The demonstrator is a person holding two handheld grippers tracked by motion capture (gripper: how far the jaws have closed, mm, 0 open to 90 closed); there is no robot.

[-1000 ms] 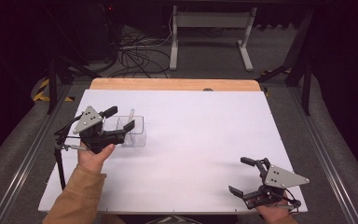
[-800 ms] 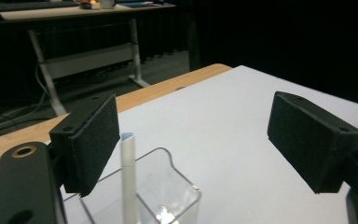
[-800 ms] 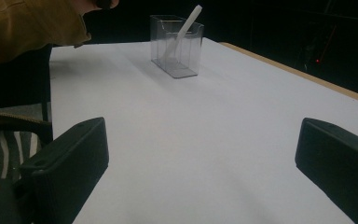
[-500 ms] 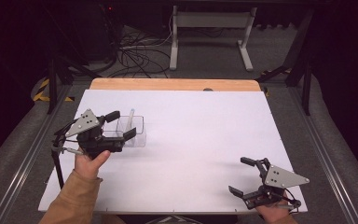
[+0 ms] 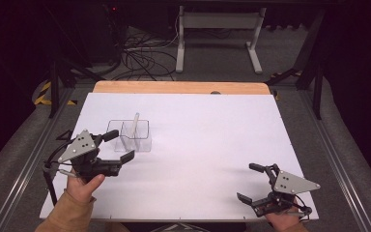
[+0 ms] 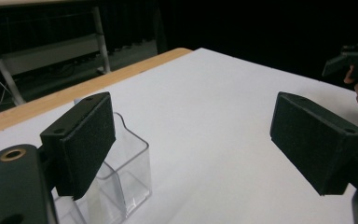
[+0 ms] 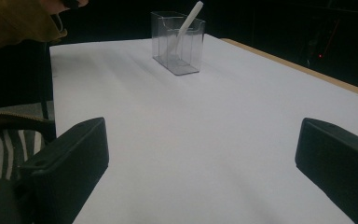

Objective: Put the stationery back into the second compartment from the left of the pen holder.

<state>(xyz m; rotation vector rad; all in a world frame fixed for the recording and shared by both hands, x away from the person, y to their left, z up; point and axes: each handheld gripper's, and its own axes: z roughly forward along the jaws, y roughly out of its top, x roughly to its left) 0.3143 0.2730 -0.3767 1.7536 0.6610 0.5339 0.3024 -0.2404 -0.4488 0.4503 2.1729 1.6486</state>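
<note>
A clear plastic box [image 5: 136,137] with two compartments stands left of the table's middle. A white stick [image 5: 135,123] leans upright inside it. My left gripper [image 5: 123,145] sits just near-left of the box, open; its jaws have just been opening and nothing is between them. In the left gripper view the box [image 6: 126,172] shows beside the left pad [image 6: 86,140], apart from it. My right gripper [image 5: 245,181] rests open at the front right with nothing in it. The right gripper view looks across bare white board toward the box [image 7: 177,42] and stick [image 7: 187,22].
The white board [image 5: 212,125] covers the table, with a wooden strip [image 5: 178,87] along its far edge. Cables and a metal stand [image 5: 217,34] lie on the floor beyond. A tan sleeve [image 7: 18,21] shows at the upper left of the right gripper view.
My left gripper has drawn back from the box toward the near edge. The box and stick stay put. The right gripper has not moved.
</note>
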